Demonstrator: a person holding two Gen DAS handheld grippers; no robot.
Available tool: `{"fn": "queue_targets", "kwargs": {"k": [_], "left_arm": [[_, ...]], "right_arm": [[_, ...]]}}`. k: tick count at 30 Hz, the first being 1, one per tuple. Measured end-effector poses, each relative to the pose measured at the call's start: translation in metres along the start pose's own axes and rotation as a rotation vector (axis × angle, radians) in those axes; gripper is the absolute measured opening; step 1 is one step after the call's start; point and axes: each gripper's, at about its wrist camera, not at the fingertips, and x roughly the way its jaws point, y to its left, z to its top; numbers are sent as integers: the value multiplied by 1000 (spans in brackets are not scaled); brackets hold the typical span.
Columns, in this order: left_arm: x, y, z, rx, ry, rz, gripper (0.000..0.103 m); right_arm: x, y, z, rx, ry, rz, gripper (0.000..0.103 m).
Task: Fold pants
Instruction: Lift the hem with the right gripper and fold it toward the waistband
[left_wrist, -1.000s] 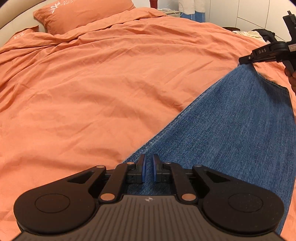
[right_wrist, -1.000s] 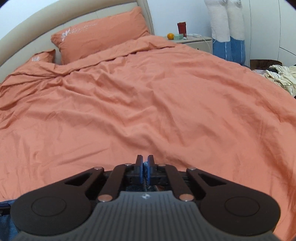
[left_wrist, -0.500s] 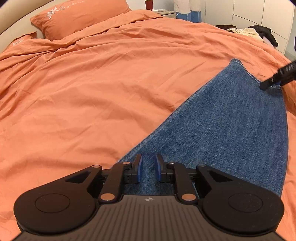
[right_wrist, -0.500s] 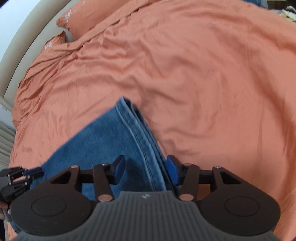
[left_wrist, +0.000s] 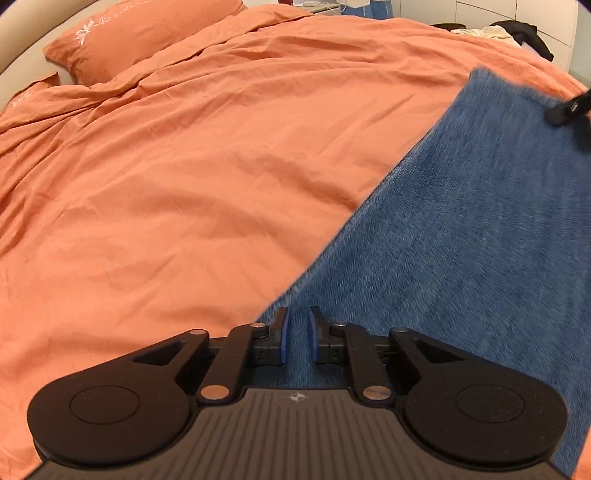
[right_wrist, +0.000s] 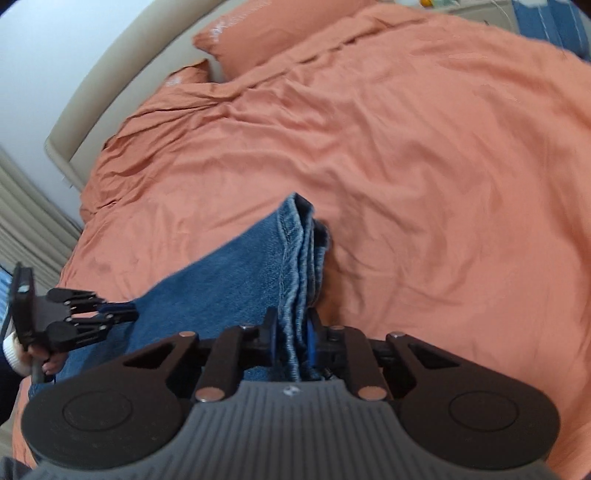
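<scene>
Jeans (left_wrist: 461, 229) lie across the orange duvet (left_wrist: 184, 166) of a bed. We find the left gripper (left_wrist: 297, 338) at one end, jaws closing, denim between its pads. We find the right gripper (right_wrist: 291, 341) at the hem end, jaws closing onto the stacked hem layers, pads touching them.

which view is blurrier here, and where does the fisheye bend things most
Right wrist view: most smeared, the orange duvet and pillow streaked, though the jeans hem between the closing right tongs stays fairly sharp. Left wrist view: crisper duvet, blur mainly on the denim's far edge; the headboard curves near the rim.
</scene>
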Motion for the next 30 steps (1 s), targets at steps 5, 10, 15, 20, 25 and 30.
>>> {"fn": "queue_targets", "kwargs": {"k": [5,10,15,20,25,30], "left_arm": [[4,-10,0,11,-15,54,16],[-37,-16,-19,-10,-49,-23,16],[-76,-61,-69,61,-70,-190,16],[-101,-85,-103,9,-95,-290,4],[-148,-67,-126,-33,-129,-314,11],[-204,-7,-159,-124,-158,-249,12]], "right_arm": [[-24,50,28,-78,-9,-60,9],[-53,111,55,-115,-21,-150,4],[-75,169,68,-129,-38,-220,1],[-83,229,64,-155,-52,-253,1],[-81,302,62,-210,-36,-236,1],[-61,392,49,-298,2,-170,1]]}}
